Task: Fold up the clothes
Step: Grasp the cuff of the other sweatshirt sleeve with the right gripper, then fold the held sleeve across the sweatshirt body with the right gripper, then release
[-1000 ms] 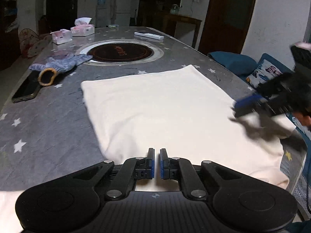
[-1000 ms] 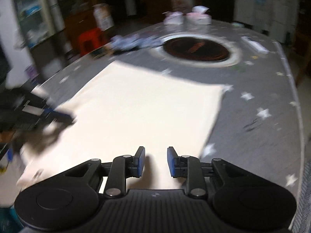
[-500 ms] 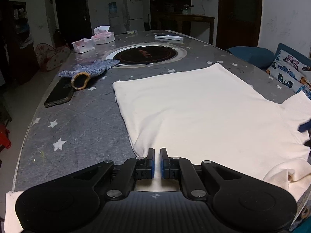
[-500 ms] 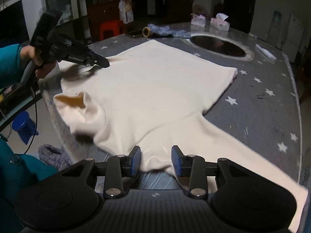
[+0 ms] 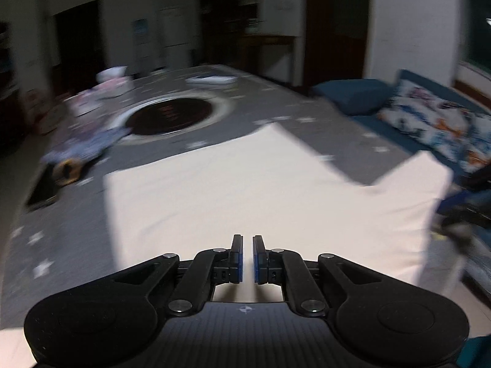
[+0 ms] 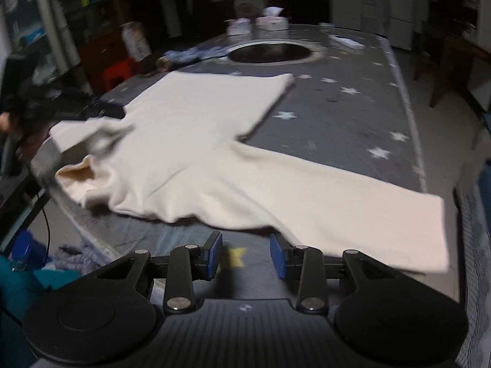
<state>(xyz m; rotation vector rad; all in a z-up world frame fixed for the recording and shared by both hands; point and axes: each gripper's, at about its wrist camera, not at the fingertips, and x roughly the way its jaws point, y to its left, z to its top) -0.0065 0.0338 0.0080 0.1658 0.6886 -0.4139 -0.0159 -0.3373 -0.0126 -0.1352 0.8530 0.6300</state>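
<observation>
Our left tongs sit nearly pressed together, gripping nothing, above the shirt; our right tongs are spread, empty, just short of the sleeve. The shirt lies flat on the table, both sleeves out. We judge the sleeve fold is next: pinch only 1 layer near the cuff and carry it across without dragging the body
</observation>
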